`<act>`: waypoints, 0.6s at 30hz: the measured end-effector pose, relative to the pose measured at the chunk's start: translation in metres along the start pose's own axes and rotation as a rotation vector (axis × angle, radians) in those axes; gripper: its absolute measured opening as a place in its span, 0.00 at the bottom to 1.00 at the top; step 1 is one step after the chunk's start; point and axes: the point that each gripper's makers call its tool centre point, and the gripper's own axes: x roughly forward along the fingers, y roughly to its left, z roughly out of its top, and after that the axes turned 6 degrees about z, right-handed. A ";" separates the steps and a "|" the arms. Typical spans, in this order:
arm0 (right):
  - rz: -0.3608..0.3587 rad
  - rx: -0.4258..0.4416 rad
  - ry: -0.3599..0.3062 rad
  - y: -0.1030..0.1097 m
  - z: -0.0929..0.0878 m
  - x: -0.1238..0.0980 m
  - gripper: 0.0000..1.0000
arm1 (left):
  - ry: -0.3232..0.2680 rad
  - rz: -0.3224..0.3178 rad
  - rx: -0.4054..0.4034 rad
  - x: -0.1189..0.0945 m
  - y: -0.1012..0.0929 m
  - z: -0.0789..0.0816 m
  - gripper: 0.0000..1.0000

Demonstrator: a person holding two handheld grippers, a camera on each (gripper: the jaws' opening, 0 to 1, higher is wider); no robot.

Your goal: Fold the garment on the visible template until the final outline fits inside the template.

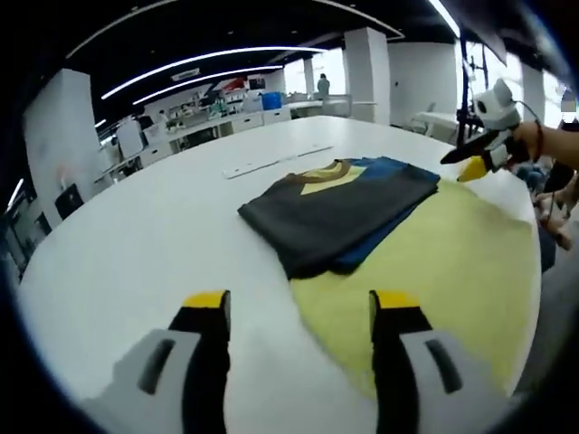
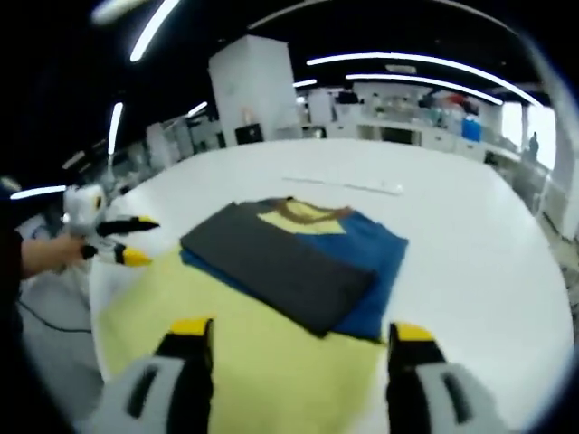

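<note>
The folded garment (image 1: 339,212) is a dark grey, blue and yellow bundle with a collar showing on top. It lies at the far end of the pale yellow template (image 1: 443,271), partly over its edge onto the white table. My left gripper (image 1: 298,303) hovers open above the near table, short of the garment. My right gripper (image 1: 470,163) is held up at the right, beyond the template, by a hand (image 1: 536,140). In the right gripper view the garment (image 2: 289,258) sits past the open right gripper (image 2: 301,330), on the template (image 2: 226,344); the left gripper (image 2: 136,240) is at the left, open.
The white round table (image 1: 136,244) extends wide to the left and far side. A thin white strip (image 1: 276,161) lies beyond the garment, also seen as the strip (image 2: 344,185). Workbenches and pillars stand in the background. The table edge (image 2: 561,344) curves close on the right.
</note>
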 end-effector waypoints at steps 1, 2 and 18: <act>0.008 -0.014 0.008 0.002 -0.002 -0.002 0.80 | -0.004 0.000 0.001 -0.003 0.001 0.000 0.71; 0.019 -0.020 0.011 0.005 -0.004 -0.006 0.81 | -0.003 -0.006 0.011 -0.006 0.001 0.000 0.74; 0.167 -0.117 0.128 0.054 -0.040 -0.053 0.92 | -0.003 -0.123 0.022 -0.046 -0.037 -0.004 0.99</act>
